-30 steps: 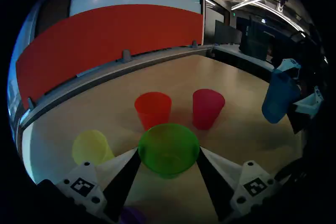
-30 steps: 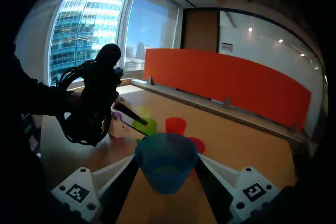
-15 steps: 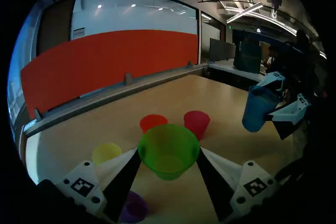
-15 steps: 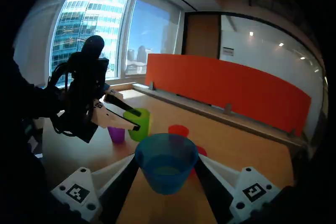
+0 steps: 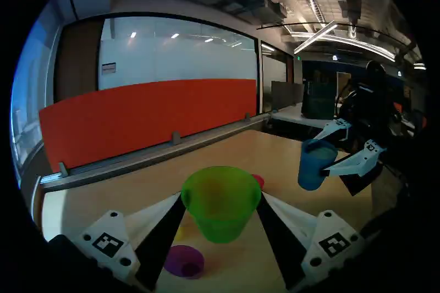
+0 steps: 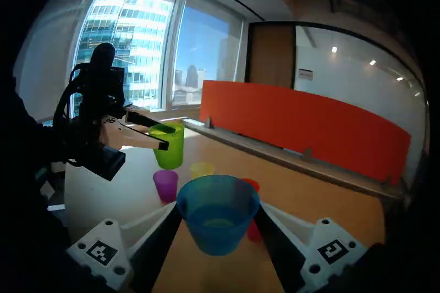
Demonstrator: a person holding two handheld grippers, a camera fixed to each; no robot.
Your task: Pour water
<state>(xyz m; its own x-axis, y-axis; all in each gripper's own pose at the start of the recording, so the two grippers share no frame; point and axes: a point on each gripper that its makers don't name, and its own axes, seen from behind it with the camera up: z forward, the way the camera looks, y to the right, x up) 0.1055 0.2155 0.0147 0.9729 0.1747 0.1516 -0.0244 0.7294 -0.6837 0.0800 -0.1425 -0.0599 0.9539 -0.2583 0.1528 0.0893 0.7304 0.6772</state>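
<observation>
In the left gripper view my left gripper (image 5: 221, 210) is shut on a green cup (image 5: 221, 201), held upright well above the wooden table (image 5: 275, 155). In the right gripper view my right gripper (image 6: 218, 219) is shut on a blue cup (image 6: 218, 212) with water showing at its bottom. The blue cup (image 5: 315, 164) and the right gripper (image 5: 324, 158) appear at the right of the left gripper view. At the left of the right gripper view, the green cup (image 6: 168, 144) hangs in the left gripper (image 6: 159, 138). Both cups are raised and apart.
On the table below stand a purple cup (image 6: 165, 184), a yellow cup (image 6: 202, 170) and a red cup (image 6: 253, 230). The purple cup (image 5: 184, 260) lies low in the left gripper view. An orange partition (image 5: 148, 114) lines the table's far edge; windows (image 6: 126, 56) stand behind.
Both grippers have lifted their cups higher above the table. The cups on the table have dropped lower in both views, and the blue cup has come closer to the green one.
</observation>
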